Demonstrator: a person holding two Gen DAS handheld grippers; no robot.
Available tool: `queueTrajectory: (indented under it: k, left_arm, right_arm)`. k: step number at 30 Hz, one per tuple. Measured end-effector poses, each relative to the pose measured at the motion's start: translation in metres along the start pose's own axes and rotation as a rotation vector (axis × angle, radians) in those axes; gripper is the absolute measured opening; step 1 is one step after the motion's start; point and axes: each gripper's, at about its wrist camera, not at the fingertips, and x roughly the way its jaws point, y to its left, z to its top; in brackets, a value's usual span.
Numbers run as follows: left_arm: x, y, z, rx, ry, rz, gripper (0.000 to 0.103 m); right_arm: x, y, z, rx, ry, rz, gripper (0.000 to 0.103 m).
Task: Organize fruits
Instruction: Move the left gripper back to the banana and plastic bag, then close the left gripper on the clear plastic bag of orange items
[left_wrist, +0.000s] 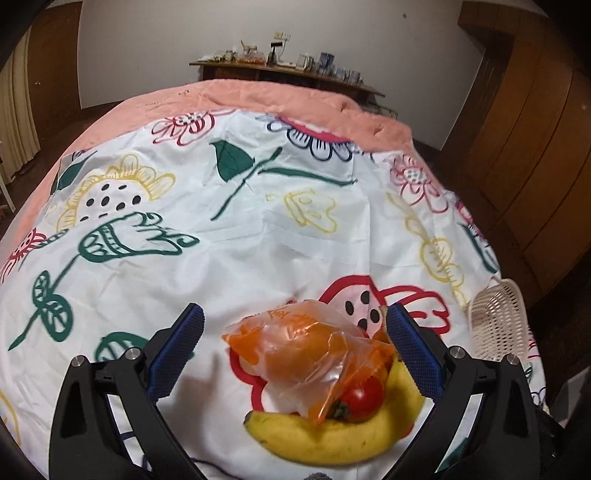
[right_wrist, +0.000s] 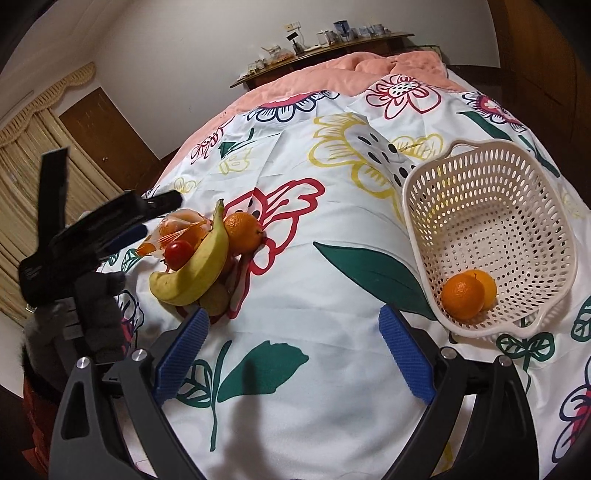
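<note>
A fruit pile lies on the floral sheet: a yellow banana (left_wrist: 332, 435) (right_wrist: 199, 266), a red tomato (left_wrist: 364, 398) (right_wrist: 178, 253), an orange plastic bag (left_wrist: 310, 347) (right_wrist: 177, 230), an orange (right_wrist: 242, 232) and a brownish fruit (right_wrist: 216, 299) under the banana. My left gripper (left_wrist: 293, 354) is open, its fingers on either side of the bag; it also shows from the side in the right wrist view (right_wrist: 110, 225). My right gripper (right_wrist: 293, 354) is open and empty over bare sheet. A cream perforated basket (right_wrist: 524, 184) (left_wrist: 498, 317) holds two oranges (right_wrist: 467, 293).
The floral sheet (left_wrist: 258, 229) covers a bed with a pink blanket (left_wrist: 258, 96) at the far end. A wooden shelf (left_wrist: 280, 70) with small items stands behind. Wooden wardrobe panels (left_wrist: 535, 147) are on the right, curtains (right_wrist: 44, 155) on the left.
</note>
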Motion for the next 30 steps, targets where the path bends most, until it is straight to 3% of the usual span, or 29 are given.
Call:
queueTrajectory:
  k: [6,16,18,23,30]
  left_arm:
    - [0.017,-0.004,-0.009,0.017,0.037,0.029,0.100]
    - [0.015,0.006,-0.013,-0.007,0.034,-0.022,0.098]
    - [0.010,0.011,-0.014,-0.014,0.028,-0.064,0.090]
    - [0.000,0.010,-0.017,0.018,0.003,-0.081,0.071]
    - [-0.011,0.013,-0.016,0.010,-0.026,-0.082,0.061]
  right_arm:
    - [0.000,0.000,0.000,0.001,-0.001,0.003,0.093]
    - [0.000,-0.001,0.000,-0.002,-0.001,0.000,0.093]
    - [0.000,0.000,0.000,-0.001,-0.002,0.000,0.093]
    - [0.000,0.000,0.000,-0.006,-0.001,-0.005,0.093]
    - [0.001,0.000,0.000,-0.009,0.000,-0.011,0.093]
